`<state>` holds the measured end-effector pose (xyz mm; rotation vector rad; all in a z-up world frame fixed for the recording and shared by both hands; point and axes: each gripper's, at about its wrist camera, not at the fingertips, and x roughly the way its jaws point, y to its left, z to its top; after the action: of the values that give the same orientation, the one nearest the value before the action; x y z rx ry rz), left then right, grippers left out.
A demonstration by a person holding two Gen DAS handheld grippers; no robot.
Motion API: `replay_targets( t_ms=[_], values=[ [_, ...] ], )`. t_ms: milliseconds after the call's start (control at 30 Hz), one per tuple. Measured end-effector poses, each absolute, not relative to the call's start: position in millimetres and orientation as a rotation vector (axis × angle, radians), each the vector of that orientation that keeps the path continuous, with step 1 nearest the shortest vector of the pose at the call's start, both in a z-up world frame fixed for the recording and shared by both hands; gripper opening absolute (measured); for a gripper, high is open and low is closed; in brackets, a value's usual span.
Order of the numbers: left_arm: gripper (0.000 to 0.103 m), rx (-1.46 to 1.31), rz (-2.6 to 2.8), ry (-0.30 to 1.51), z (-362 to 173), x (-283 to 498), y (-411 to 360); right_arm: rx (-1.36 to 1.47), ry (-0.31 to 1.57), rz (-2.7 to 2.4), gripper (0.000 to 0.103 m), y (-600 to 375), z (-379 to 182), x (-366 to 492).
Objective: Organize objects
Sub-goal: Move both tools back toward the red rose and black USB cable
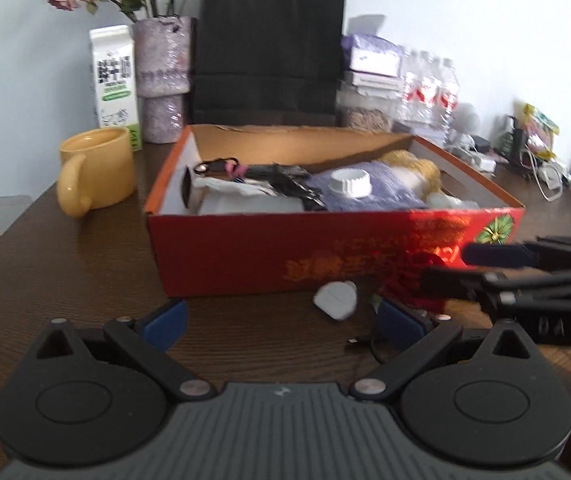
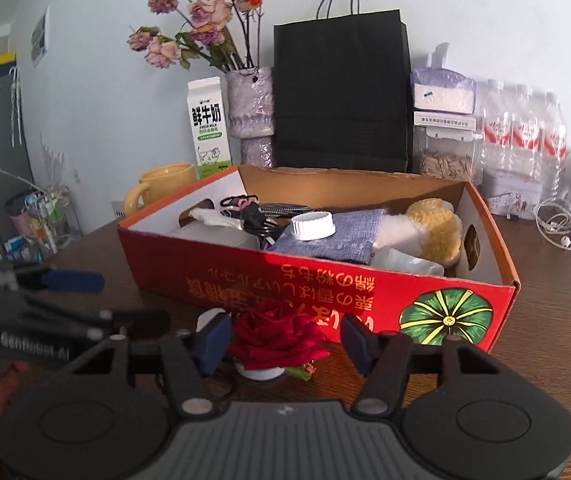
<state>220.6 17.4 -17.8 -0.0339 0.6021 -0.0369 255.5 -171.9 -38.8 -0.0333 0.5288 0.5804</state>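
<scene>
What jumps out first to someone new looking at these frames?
The red cardboard box in the middle of the dark wooden table, open and packed with odds and ends, including a white lid on blue cloth. Right after it, the red rose on the table in front of the box, framed by the open right gripper. Behind the box stand a black paper bag and a vase of dried roses.

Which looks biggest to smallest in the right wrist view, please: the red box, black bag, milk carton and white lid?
1. red box, though nearest the camera
2. black bag
3. milk carton
4. white lid
</scene>
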Motion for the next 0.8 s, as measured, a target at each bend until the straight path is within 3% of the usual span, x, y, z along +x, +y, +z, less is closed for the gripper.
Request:
replay_targets(
  t_ms=[200, 533, 733, 800],
  values=[
    [0.103, 0.014, -0.068, 0.621, -20, 231, 8, 0.006, 0.585, 0.623, 0.040, -168, -43, 274],
    [0.103, 0.026, -0.142, 0.667, -27, 250, 3, 0.091, 0.634, 0.695, 0.031, -180, -49, 288],
    [0.084, 0.055, -0.185, 0.662, -29, 257, -7, 0.097, 0.630, 0.715, 0.025, -180, -48, 286],
    [0.070, 0.057, -0.204, 0.658, -29, 257, -9, 0.105, 0.628, 0.713, 0.024, -181, -48, 285]
  ],
)
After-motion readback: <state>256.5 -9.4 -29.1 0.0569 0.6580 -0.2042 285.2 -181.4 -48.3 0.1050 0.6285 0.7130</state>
